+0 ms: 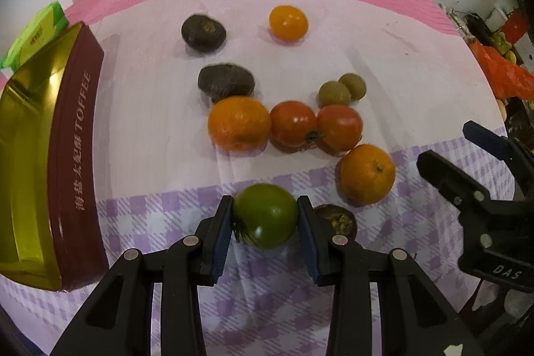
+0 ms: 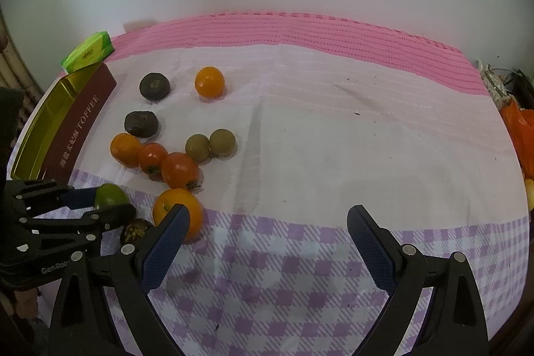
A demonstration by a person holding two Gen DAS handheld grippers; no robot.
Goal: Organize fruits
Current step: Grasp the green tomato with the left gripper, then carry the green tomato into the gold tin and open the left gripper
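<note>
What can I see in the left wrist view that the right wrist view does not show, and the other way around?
Only the left wrist view shows both blue pads of the left gripper pressed against the green tomato. Only the right wrist view shows the right gripper with fingers wide apart and nothing between them. Both show the toffee tin, the two red tomatoes, the nearest orange and the green packet.

Gold tin [image 1: 23,135] cut off by the left frame edge; dark fruit [image 1: 337,219] partly hidden behind the left claw's finger [image 1: 308,232]; cluttered items [image 1: 500,55] at right indistinct.
</note>
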